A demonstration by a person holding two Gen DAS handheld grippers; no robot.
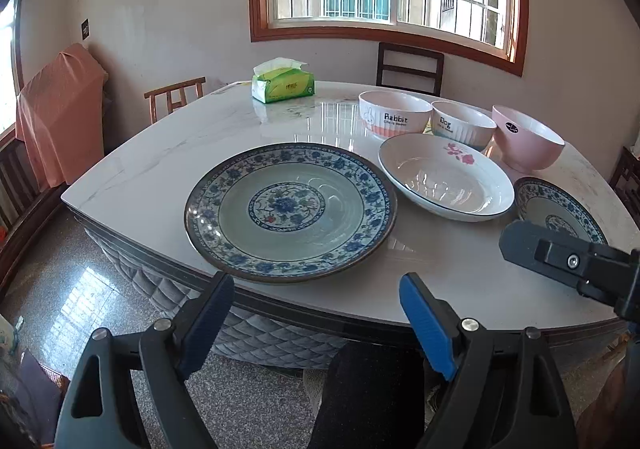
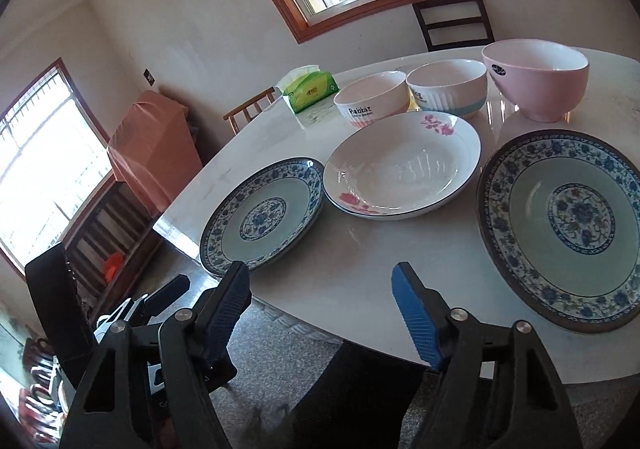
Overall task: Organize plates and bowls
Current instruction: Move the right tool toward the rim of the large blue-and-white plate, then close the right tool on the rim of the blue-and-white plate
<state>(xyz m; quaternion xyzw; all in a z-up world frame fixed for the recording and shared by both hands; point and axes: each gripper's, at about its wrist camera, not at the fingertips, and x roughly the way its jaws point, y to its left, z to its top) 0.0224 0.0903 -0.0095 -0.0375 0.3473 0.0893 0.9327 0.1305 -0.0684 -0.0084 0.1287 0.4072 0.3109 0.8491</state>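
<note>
Left wrist view shows the table [image 1: 160, 153] with nothing stacked yet: a large blue-patterned plate [image 1: 291, 212] lies by the near edge, a white flowered plate [image 1: 446, 179] sits just beyond it toward the right, and a second blue-patterned plate [image 1: 560, 215] lies near the right edge, partly hidden behind the right gripper [image 2: 322, 313]. Three bowls stand in a row behind the white plate: the Rabbit bowl [image 1: 394, 115], the Dog bowl [image 1: 462, 125] and a pink bowl [image 1: 528, 143], each on its own. A tissue pack [image 1: 283, 83] sits toward the far edge. The left gripper [image 1: 316, 323] hangs off the near edge, jaws spread and empty; the right gripper also has a clear gap between its pads and holds nothing. Judging from this, the sorting is barely begun: plates remain to be nested and bowls to be stacked.
</note>
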